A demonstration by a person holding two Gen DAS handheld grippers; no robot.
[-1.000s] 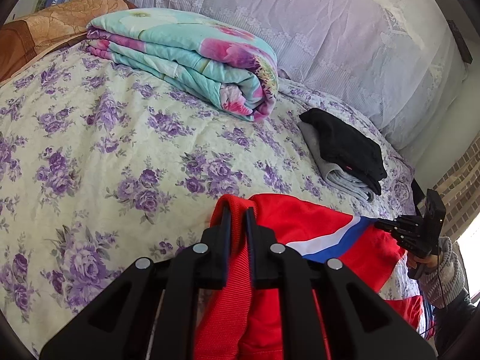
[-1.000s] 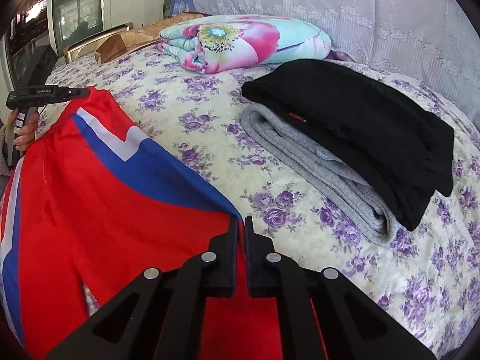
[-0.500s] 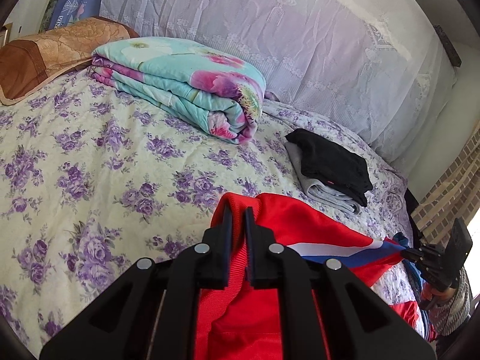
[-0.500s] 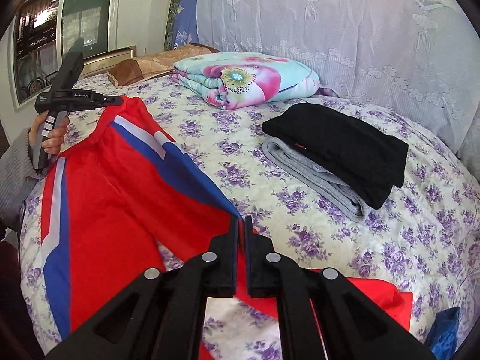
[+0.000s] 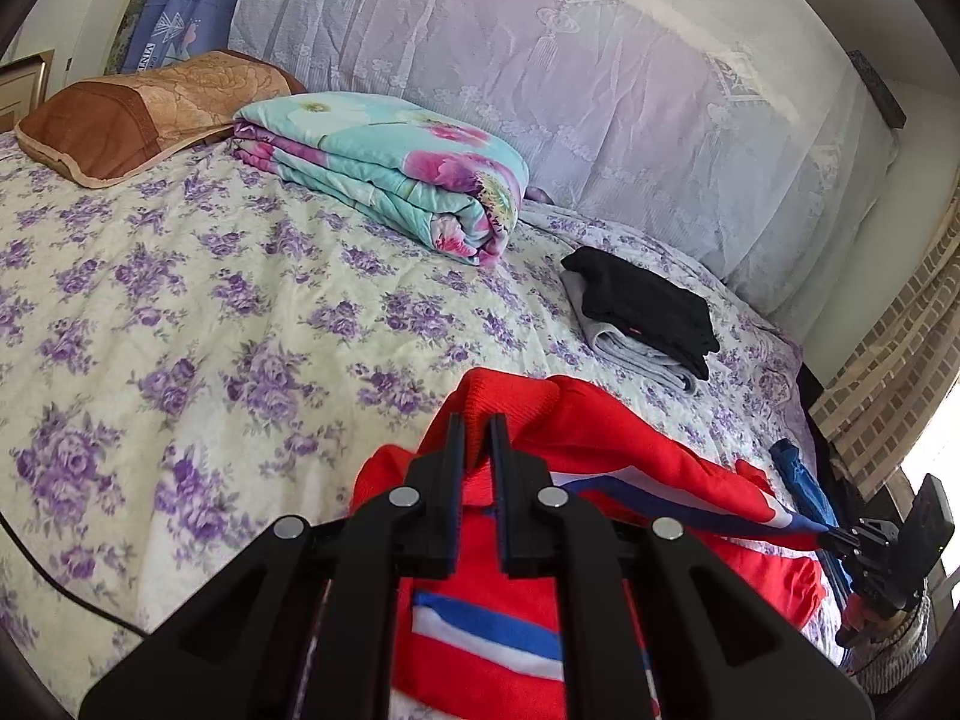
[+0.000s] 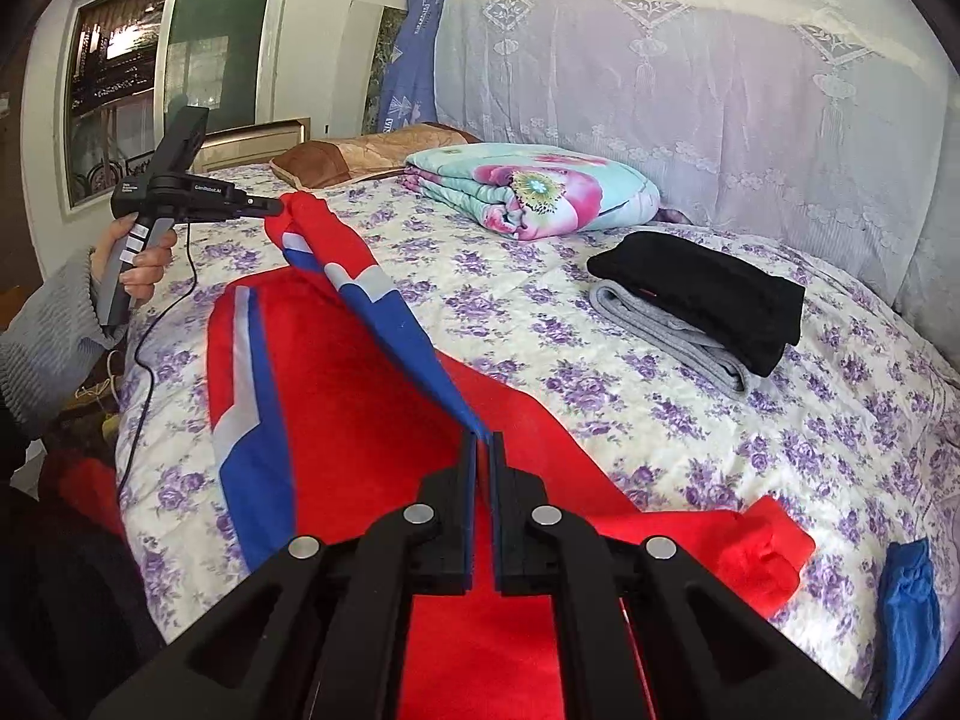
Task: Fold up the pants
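Note:
Red pants (image 6: 372, 438) with blue and white side stripes lie partly on the flowered bedspread (image 6: 690, 420); their upper edge is lifted and stretched taut between both grippers. My left gripper (image 5: 477, 438) is shut on the red ribbed waistband (image 5: 510, 396); in the right wrist view it (image 6: 277, 205) appears at far left, held by a hand in a grey sleeve. My right gripper (image 6: 483, 441) is shut on the blue striped edge (image 6: 414, 348) of the pants; in the left wrist view it (image 5: 831, 534) shows at the right edge. A red leg end (image 6: 762, 552) lies flat on the right.
A folded floral quilt (image 6: 540, 192) and a brown pillow (image 5: 138, 114) lie at the back. A stack of folded black and grey clothes (image 6: 702, 300) sits on the right. A blue cloth (image 6: 906, 612) hangs at the bed's edge. A lace curtain (image 6: 690, 78) stands behind.
Both grippers have drawn back and slightly up, each still clamped on the pants. The pants' edge has lifted and pulled taut between them, and the folded stacks look farther away.

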